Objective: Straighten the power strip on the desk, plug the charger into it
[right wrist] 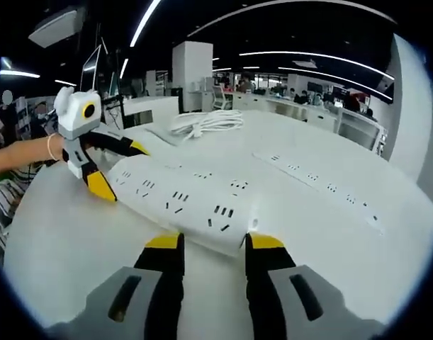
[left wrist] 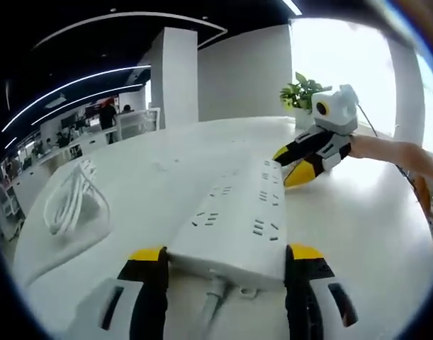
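Observation:
A long white power strip point(left wrist: 237, 212) lies flat on the white desk point(left wrist: 372, 227), and each of my grippers holds one end. My left gripper point(left wrist: 227, 258) is shut across the cord end, its yellow-tipped jaws pressed against the two long sides. In the right gripper view the strip point(right wrist: 181, 195) runs away to the left, and my right gripper point(right wrist: 215, 244) is shut on its near end. The right gripper point(left wrist: 290, 166) shows at the strip's far end in the left gripper view; the left gripper point(right wrist: 113, 166) shows at the far end in the right gripper view. I cannot pick out a charger.
A coiled white cable point(left wrist: 74, 198) lies on the desk to the left of the strip, seen also as a coil point(right wrist: 205, 122) beyond it. A potted plant point(left wrist: 301, 92) stands at the desk's far edge. A row of sockets point(right wrist: 308, 177) is set into the desk surface.

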